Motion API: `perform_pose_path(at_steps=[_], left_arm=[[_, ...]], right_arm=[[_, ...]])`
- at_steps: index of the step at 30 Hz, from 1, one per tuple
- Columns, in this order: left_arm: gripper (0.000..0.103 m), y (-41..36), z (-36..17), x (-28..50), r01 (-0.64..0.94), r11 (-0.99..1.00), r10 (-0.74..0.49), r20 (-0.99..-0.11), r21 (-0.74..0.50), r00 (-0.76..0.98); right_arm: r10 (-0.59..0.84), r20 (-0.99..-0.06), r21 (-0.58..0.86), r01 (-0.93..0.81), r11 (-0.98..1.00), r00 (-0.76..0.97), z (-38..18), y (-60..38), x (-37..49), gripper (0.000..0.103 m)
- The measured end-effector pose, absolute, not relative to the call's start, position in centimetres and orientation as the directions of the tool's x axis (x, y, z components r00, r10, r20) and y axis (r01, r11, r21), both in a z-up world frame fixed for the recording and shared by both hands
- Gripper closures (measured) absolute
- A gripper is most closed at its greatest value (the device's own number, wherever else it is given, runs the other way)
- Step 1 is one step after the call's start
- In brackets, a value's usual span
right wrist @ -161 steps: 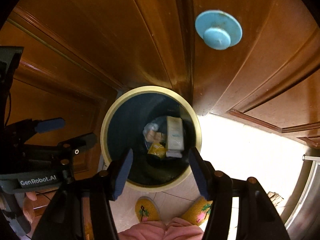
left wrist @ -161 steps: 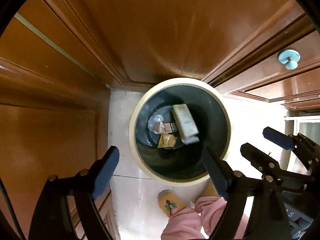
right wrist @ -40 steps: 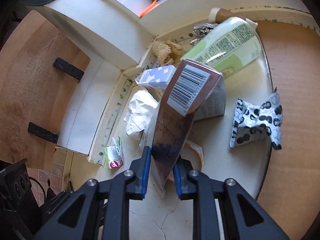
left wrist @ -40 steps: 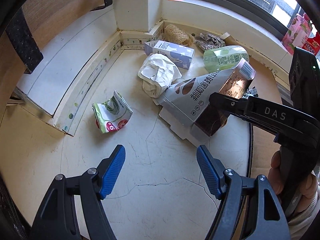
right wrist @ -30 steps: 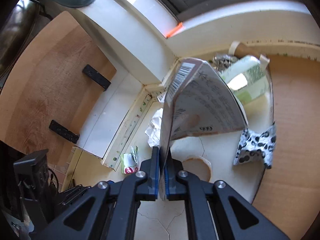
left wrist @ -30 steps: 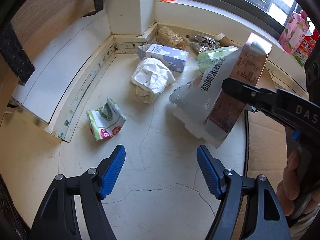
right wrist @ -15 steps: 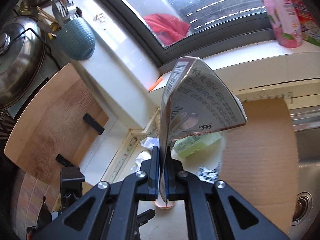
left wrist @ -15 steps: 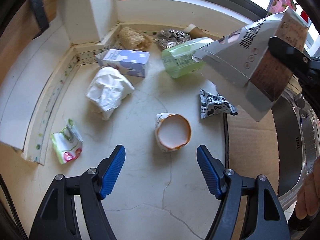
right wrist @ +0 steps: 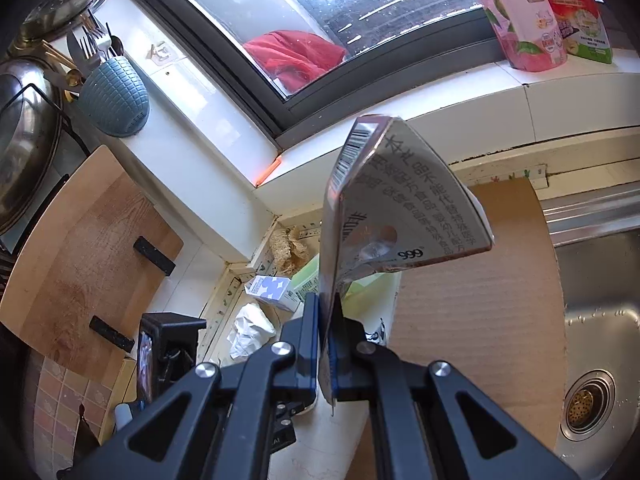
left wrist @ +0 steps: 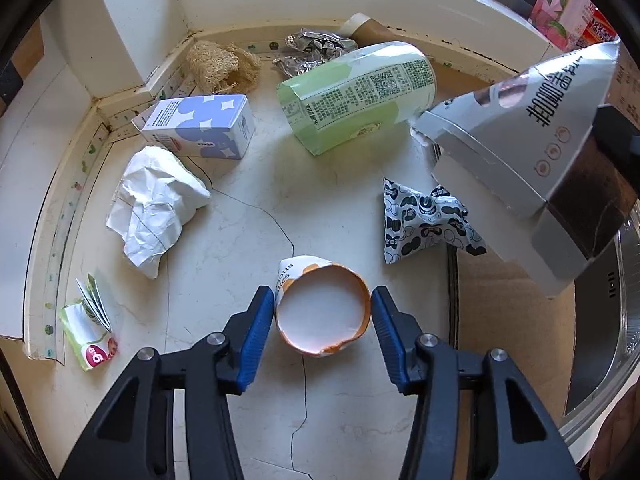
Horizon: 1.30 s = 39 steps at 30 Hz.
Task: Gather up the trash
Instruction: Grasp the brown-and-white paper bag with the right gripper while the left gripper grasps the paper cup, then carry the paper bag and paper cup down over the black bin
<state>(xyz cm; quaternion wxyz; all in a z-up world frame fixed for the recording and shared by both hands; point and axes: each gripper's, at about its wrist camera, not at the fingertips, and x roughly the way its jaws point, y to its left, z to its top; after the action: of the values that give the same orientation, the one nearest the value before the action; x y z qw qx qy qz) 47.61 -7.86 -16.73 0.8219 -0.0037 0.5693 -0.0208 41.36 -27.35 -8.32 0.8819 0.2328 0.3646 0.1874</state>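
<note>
Left gripper [left wrist: 323, 312] jaws, just closing, flank the paper cup [left wrist: 322, 309]; right gripper [right wrist: 327, 344] clamps the flattened carton [right wrist: 396, 216]; patterned wrapper [left wrist: 424, 220] lies near

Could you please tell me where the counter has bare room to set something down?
Bare: the middle, between crumpled paper, green carton and spotted wrapper; also the cardboard beside the sink. Crowded: the back corner, with blue box, loofah and foil.

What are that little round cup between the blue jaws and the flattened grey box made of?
Cup: looks like thin paper, matte white inside, with a torn, ragged orange rim. Grey box: seemingly printed paperboard with a slight sheen; it creases sharply and is squashed flat where the right gripper pinches it.
</note>
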Motion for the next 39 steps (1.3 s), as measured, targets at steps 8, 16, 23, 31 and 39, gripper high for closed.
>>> perform_pose_path(at_steps=[8, 16, 23, 31, 39], left_arm=[[0.055, -7.4, -16.5, 46.8, 0.004, 1.0, -0.008, -0.926, -0.007, 0.378], [0.055, -6.6, -13.2, 42.7, 0.003, 1.0, -0.023, -0.914, -0.023, 0.404], [0.055, -5.2, -9.9, 38.4, 0.003, 1.0, -0.021, -0.888, -0.022, 0.459], [0.055, -2.6, -7.2, 32.3, 0.0, 1.0, -0.013, -0.86, -0.015, 0.511], [0.055, -1.0, -5.6, 26.0, 0.066, 0.997, -0.058, -0.84, -0.027, 0.539]], right_arm=[[0.504, -0.553, 0.546, -0.168, 0.821, 0.664, -8.2, -27.8, 40.8, 0.099], [0.519, -0.545, 0.532, -0.207, 0.821, 0.659, -7.1, -27.2, 38.1, 0.099], [0.538, -0.562, 0.507, -0.252, 0.824, 0.629, -6.6, -25.5, 34.5, 0.099], [0.549, -0.59, 0.473, -0.297, 0.829, 0.592, -6.4, -22.2, 28.6, 0.099], [0.525, -0.596, 0.439, -0.3, 0.847, 0.608, -5.4, -18.0, 21.5, 0.099]])
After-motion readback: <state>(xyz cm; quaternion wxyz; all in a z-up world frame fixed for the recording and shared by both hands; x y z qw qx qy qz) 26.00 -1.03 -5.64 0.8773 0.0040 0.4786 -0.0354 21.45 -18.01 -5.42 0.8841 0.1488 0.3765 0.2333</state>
